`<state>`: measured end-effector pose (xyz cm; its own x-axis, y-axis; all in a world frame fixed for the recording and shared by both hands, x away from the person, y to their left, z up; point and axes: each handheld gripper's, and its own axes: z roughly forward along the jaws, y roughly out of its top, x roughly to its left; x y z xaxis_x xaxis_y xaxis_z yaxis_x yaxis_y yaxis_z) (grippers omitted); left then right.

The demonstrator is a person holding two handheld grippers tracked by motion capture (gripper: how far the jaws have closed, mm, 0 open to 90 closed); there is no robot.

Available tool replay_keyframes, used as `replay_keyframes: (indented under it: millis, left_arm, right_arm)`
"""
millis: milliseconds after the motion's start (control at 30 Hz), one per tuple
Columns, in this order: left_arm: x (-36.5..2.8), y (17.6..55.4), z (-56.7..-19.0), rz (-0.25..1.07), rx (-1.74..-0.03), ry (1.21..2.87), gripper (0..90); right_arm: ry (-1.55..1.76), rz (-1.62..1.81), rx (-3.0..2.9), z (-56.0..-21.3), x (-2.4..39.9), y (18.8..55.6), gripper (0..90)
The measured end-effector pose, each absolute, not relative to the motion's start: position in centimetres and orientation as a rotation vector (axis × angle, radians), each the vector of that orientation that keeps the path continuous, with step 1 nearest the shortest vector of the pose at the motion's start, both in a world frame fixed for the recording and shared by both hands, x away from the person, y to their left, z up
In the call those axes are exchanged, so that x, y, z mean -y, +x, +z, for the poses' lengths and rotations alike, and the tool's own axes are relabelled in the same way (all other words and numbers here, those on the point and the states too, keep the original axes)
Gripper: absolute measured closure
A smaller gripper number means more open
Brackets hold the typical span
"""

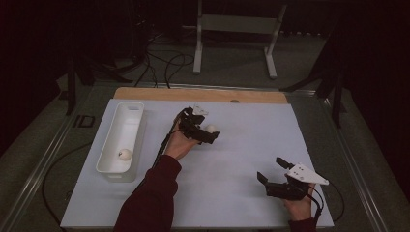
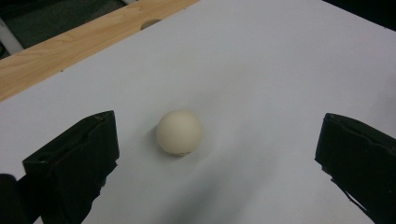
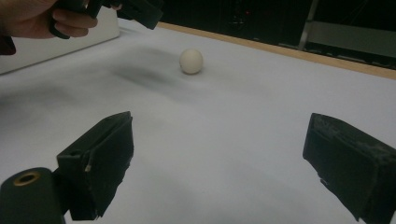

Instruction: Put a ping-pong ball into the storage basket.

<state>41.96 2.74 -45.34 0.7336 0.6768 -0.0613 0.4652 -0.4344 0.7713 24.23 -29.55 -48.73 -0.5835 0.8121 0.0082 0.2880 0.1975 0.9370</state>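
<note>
Left tool point(image 2: 215, 154) gapes wide around the white ball point(image 2: 179, 132), untouched; right tool point(image 3: 219, 172) open, empty; ball half-hidden from above.

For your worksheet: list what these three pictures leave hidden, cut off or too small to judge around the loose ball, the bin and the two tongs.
- High view: the left tongs partly cover the loose ball; contact cannot be told.
- High view: the mark on the ball in the bin is too small to read.
- Left gripper view: both jaw bases are cut by the bottom edge.
- Right gripper view: the white bin is cut off by the left edge.
</note>
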Motion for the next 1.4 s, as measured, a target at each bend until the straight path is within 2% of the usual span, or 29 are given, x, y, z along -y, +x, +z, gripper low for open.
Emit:
replay_keyframes:
  millis: [1400]
  left_arm:
    - [-1.8, 43.9, -47.2, 0.299, -0.919, 2.111, 0.1]
  right_arm:
    - [1.028, 1.390, -1.969, -48.7, 29.6, 24.2, 8.5]
